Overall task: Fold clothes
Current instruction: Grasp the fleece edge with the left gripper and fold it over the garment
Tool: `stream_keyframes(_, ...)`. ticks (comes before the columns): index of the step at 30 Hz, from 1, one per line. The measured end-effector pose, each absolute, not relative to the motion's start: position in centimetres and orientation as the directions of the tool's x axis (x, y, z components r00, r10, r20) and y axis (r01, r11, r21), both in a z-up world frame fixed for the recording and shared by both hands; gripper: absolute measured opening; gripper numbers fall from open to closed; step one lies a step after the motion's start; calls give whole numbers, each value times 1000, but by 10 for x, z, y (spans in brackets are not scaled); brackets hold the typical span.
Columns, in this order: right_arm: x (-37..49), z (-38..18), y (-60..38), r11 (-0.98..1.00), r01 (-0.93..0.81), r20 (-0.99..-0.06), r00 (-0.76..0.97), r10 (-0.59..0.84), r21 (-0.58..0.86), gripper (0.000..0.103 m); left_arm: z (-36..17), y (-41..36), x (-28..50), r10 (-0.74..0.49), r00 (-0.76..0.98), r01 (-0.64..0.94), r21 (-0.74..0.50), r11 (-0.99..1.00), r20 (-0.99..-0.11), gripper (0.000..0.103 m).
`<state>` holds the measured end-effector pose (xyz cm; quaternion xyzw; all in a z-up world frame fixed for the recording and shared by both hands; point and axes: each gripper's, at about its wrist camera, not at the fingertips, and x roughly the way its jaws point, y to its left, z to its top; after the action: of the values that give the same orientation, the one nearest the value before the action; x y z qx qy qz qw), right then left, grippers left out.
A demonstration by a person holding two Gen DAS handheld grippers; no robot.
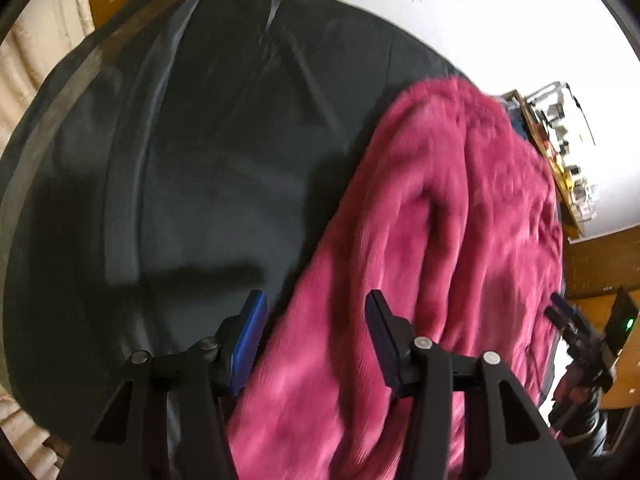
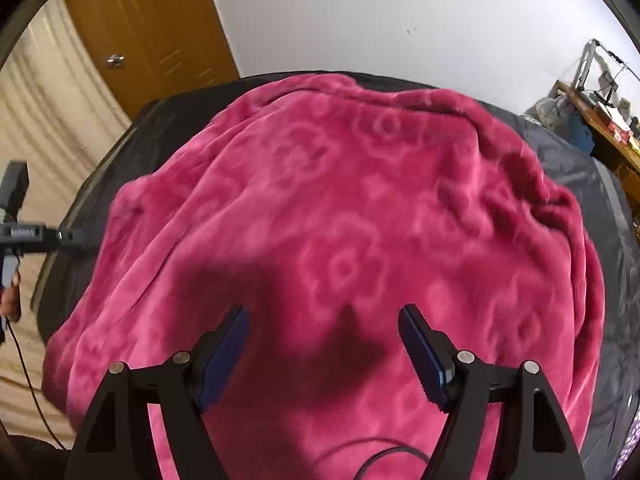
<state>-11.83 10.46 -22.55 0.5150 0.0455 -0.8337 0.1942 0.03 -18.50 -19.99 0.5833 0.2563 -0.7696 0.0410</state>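
Both grippers open, empty: left gripper [image 1: 314, 304] lower centre over pink fleece's left edge, right gripper [image 2: 324, 320] above its middle. Pink plush embossed fleece garment [image 2: 340, 220] lies on dark grey bedcover [image 1: 200, 160]. Between folds; next needs fresh edge grips.

Plush blanket [image 2: 340, 220], seemingly embossed.
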Motion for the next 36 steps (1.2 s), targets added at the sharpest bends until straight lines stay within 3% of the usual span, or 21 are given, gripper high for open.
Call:
stream_keyframes(9,-52,-235,111,-915,363,-876,-366,-315,178,78,-224,-167,74,175,-260,356,-263,-897,-950,56)
stream_keyframes(16,-38,-234,111,-945,279,-886,-376,-273,173,78,-235,-169,75,251,-213,318,-310,-896,-944,58)
stream_keyframes(24,-43,-235,77,-961,188,-884,-384,-264,205,78,-239,-176,76,359,-167,214,-389,-896,-918,72)
stream_keyframes(28,-44,-235,52,-962,183,-884,-388,-261,204,78,-240,-176,75,380,-160,173,-405,-898,-911,74)
stream_keyframes(29,-45,-236,47,-962,180,-885,-387,-259,203,78,-240,-175,75,380,-160,159,-403,-901,-911,70)
stream_keyframes(30,-45,-237,41,-964,175,-887,-384,-255,202,78,-240,-174,75,377,-155,140,-398,-907,-913,44)
stream_keyframes(31,-45,-238,36,-965,172,-889,-383,-252,199,78,-241,-172,75,373,-151,124,-392,-911,-915,24)
stream_keyframes(32,-45,-239,33,-966,170,-890,-384,-247,194,78,-241,-172,76,369,-149,120,-387,-914,-917,17)
stream_keyframes(36,-45,-237,19,-973,166,-894,-394,-214,160,78,-230,-191,72,339,-203,120,-367,-923,-919,16)
